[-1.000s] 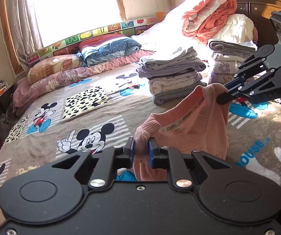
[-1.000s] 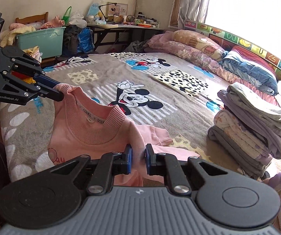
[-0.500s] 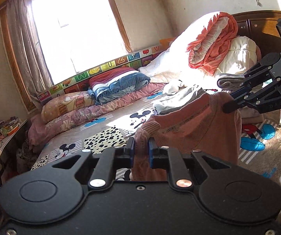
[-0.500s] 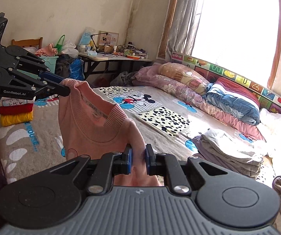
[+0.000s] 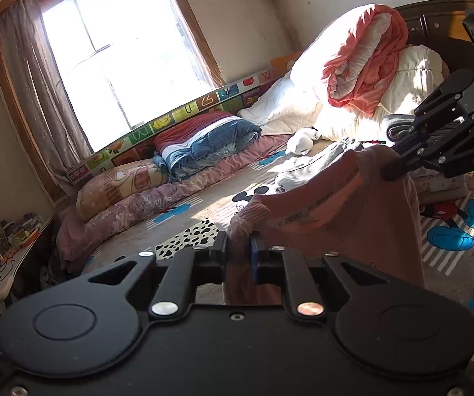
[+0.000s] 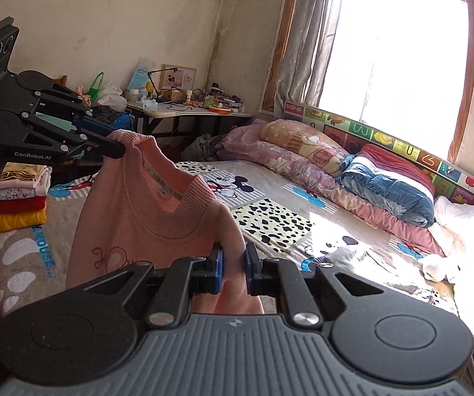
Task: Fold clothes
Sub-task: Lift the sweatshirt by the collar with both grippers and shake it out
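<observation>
Sweater (image 6: 131,227), pink with a ribbed collar, is being held in the air above the bed (image 6: 270,217) by both grippers, one at each shoulder. Fabric at one shoulder is being clenched between the blue pads of the left gripper (image 5: 238,254), the jaws standing nearly together with cloth bunched between them. The other shoulder is being pinched in the same way by the right gripper (image 6: 233,267), with pink cloth filling the narrow gap. The collar is being stretched between the two grips, its inner label showing, and the body is hanging down toward the near edge of the bed, with an embroidered outline showing on its front.

Below the sweater, a cartoon-mouse blanket (image 5: 448,227) is being lit by sun from the window (image 6: 395,49). A stack of folded clothes (image 6: 18,198), yellow, red and white, is lying near the bed's foot corner. Along the window edge, pillows (image 6: 303,145) and a folded blue quilt (image 6: 388,184) are lying in a row. At the head edge, rolled white and orange bedding (image 5: 362,66) is being piled against the headboard (image 5: 435,23). A cluttered desk (image 6: 187,112) is standing beyond the bed's far corner.
</observation>
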Demonstrator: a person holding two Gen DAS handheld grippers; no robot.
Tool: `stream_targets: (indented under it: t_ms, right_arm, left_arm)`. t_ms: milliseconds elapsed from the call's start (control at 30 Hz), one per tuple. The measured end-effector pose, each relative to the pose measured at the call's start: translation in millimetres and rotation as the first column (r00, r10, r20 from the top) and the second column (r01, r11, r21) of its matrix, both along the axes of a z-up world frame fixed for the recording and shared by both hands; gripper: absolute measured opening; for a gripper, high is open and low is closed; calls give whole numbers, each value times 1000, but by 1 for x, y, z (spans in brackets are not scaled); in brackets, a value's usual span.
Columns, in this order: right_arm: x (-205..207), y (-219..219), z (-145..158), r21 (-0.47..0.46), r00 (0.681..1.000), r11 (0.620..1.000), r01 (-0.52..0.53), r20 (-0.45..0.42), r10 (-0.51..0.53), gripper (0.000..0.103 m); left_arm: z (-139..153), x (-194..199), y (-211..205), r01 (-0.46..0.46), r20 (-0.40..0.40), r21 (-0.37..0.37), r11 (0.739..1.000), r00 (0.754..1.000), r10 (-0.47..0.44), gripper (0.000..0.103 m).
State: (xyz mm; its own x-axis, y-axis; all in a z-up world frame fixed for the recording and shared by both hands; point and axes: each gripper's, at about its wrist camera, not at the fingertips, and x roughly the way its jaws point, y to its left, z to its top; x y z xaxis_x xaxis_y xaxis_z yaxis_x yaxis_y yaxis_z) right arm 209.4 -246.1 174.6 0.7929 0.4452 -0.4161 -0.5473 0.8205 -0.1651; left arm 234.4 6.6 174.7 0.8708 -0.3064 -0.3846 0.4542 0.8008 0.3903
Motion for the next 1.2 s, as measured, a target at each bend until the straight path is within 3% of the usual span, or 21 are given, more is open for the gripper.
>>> stream_targets:
  t_ms: [233,367,533,667,867,1200]
  right_arm:
    - [63,8,-14,-4,999,999,37,-27,-37,14]
    - [102,9,-17,-5,996,997,83,-15,-83,14]
    - [143,15,-16,-11,988,988,151,44,-150,14]
    - [162,18,-25,-20,980,982,186,79,-184,14]
    - [143,26,-74,-106,990,985,135,64,-128,14]
    - [40,41,-144,-235,1000,972,11,12,-8,14]
  left_arm:
    - [-8,64,-7,-74,2,22,997,997,74,12]
    - [-4,102,-15,-127,41,20,992,991,126,12]
    - [-7,126,-23,-167,98,10,986,981,165,12]
    - [-35,120,-26,-156,96,53,986,984,151,12]
    - [-87,84,-22,-88,29,121,989,996,85,12]
    - [-133,-4,-24,6,-39,191,982,999,1,12]
